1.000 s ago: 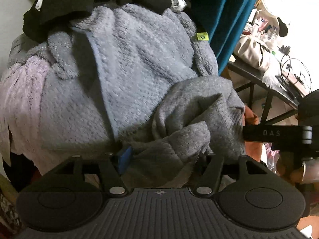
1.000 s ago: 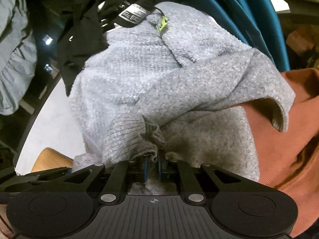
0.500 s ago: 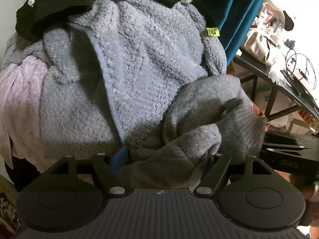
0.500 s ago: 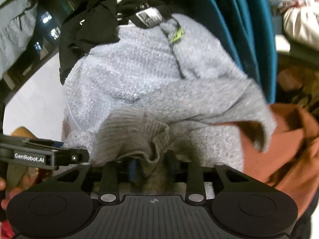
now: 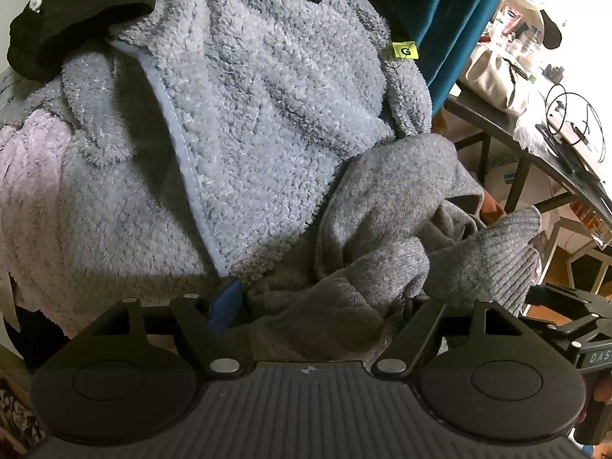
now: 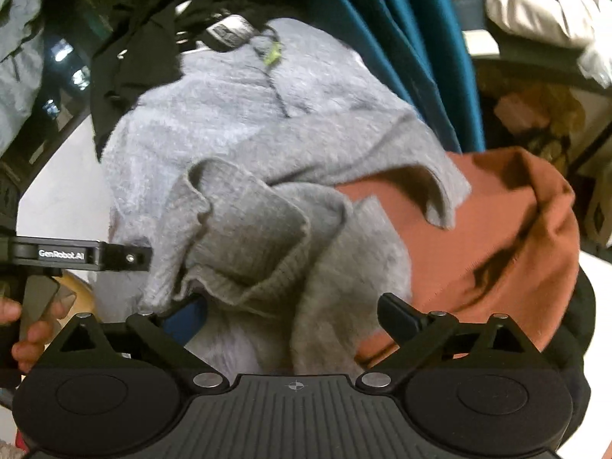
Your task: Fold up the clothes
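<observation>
Both tongs apart: left tongs [image 5: 317, 306], right tongs [image 6: 294, 313] astride bunched grey knit sweater [image 6: 248, 237] (ribbed cuff loose). Judgement: regrip edges, not bulk.

The right gripper [image 6: 294, 313] has its jaws spread wide, and a grey knitted sweater [image 6: 267, 237] with a ribbed cuff lies bunched between them. The sweater rests partly on a fluffy light grey garment [image 6: 214, 122] and partly on a rust-orange cloth [image 6: 497, 237]; black clothes [image 6: 145, 46] and a teal curtain [image 6: 413, 49] are behind. At the left edge the left gripper [image 6: 126, 256], marked "GenRobot.AI", is held by a hand [image 6: 26, 329] just beside the sweater.
</observation>
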A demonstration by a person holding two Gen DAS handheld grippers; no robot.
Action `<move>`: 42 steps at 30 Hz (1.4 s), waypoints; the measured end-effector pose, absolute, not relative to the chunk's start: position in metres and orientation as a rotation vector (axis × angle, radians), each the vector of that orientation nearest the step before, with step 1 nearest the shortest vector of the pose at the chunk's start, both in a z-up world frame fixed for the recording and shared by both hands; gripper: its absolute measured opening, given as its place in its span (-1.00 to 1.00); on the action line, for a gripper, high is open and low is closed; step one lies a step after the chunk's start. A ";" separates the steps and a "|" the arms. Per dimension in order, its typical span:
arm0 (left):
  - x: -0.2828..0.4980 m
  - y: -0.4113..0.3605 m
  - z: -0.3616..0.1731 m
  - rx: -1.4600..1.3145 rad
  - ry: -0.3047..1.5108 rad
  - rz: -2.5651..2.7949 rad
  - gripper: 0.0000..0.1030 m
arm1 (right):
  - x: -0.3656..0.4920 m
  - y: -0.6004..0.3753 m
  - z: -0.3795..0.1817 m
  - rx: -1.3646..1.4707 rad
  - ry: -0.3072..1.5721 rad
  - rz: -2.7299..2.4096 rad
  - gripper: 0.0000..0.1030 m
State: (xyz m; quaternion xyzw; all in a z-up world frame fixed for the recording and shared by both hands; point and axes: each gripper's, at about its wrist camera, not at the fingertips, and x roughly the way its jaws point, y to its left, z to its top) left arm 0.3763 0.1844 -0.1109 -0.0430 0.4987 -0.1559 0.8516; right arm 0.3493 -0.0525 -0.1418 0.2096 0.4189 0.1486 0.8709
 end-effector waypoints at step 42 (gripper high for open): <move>0.405 0.199 -0.127 -0.223 1.141 -0.365 0.68 | 0.351 -0.038 -0.152 0.650 0.782 0.459 0.99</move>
